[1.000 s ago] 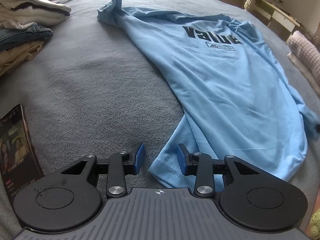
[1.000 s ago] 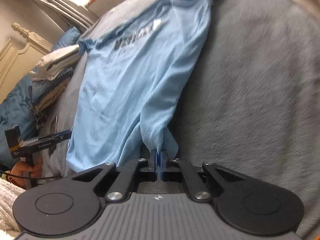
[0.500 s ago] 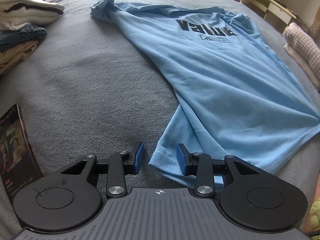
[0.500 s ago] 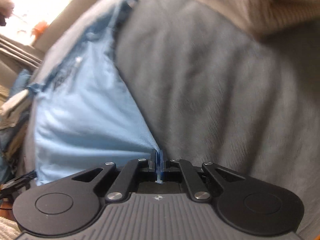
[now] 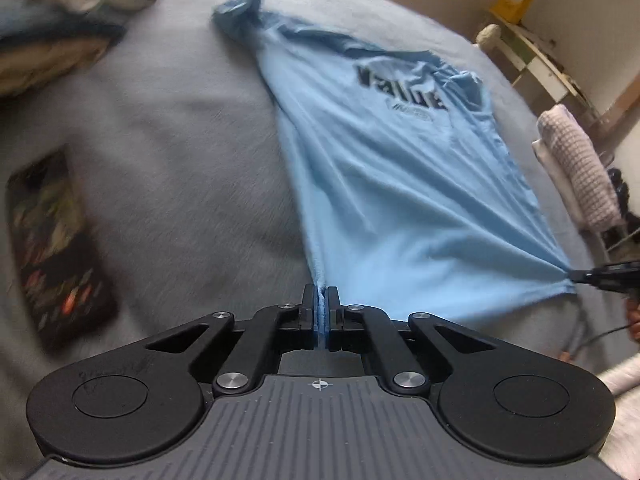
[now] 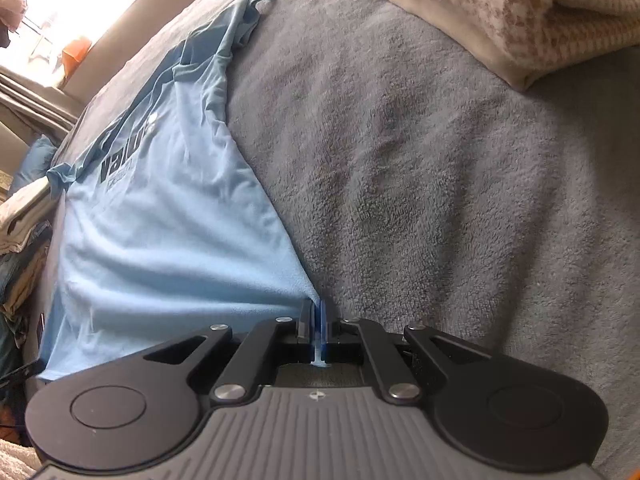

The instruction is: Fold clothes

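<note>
A light blue T-shirt point(image 5: 400, 184) with black "Value" lettering lies spread on the grey blanket point(image 5: 180, 160), its hem pulled taut between both grippers. My left gripper point(image 5: 320, 296) is shut on one bottom corner of the shirt. In the right wrist view the same T-shirt point(image 6: 160, 220) stretches away to the left, and my right gripper point(image 6: 316, 308) is shut on the other bottom corner. The right gripper point(image 5: 576, 276) also shows at the far right of the left wrist view, pinching the hem.
A phone point(image 5: 56, 252) lies on the blanket at the left. Stacked folded clothes point(image 5: 52, 40) sit at the far left. A checked folded towel point(image 6: 520, 20) lies at the upper right of the blanket point(image 6: 440, 160). A white shelf point(image 5: 536, 64) stands beyond the bed.
My left gripper went from open around the hem corner to shut on it. The right gripper kept its hold and pulled its corner outward, so the hem is now taut.
</note>
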Tool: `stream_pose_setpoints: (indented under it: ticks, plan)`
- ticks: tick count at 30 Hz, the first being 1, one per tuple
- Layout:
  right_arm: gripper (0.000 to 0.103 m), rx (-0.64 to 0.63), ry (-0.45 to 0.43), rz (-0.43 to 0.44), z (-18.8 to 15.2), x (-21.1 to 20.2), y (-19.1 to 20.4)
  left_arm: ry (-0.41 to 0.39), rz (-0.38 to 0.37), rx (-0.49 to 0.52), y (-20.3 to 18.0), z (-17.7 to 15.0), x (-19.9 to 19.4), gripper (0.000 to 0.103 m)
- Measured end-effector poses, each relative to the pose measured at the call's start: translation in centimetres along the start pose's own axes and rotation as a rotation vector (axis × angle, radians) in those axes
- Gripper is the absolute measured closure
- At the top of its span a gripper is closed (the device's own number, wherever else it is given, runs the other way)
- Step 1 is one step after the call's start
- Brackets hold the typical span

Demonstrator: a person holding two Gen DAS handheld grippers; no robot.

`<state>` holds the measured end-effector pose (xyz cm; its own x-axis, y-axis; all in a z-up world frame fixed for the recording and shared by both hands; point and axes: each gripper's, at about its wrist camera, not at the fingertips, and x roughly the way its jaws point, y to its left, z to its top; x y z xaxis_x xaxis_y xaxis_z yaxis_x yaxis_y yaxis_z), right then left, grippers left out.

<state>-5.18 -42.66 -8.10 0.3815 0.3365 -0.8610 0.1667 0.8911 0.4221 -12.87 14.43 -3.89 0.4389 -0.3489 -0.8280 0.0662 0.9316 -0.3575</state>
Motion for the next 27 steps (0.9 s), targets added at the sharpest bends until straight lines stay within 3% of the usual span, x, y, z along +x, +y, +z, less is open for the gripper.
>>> stream_pose_setpoints:
  ticks: [6,13,16,20,23,27]
  plan:
    - [0.101,-0.005,0.035,0.005,0.0,0.2,0.0,0.056,0.014,-0.075,1.4,-1.4,0.5,0.102]
    - [0.103,-0.015,0.017,0.025,0.2,-3.6,0.1,0.071,0.005,-0.042,1.1,-0.9,0.4,0.102]
    - [0.103,-0.036,0.010,-0.047,-0.1,-4.7,-0.3,0.077,0.009,-0.039,1.3,-0.7,0.6,0.102]
    - [0.103,0.018,0.008,-0.082,-0.4,-4.2,-2.2,0.127,-0.006,-0.047,1.9,-1.3,2.4,0.102]
    - [0.102,0.043,0.009,-0.038,-0.4,-3.7,-2.4,0.126,0.013,-0.032,1.9,-1.4,2.6,0.100]
    - [0.095,-0.024,-0.008,0.012,0.5,-3.3,-0.8,0.104,0.039,0.005,1.6,-1.4,2.0,0.095]
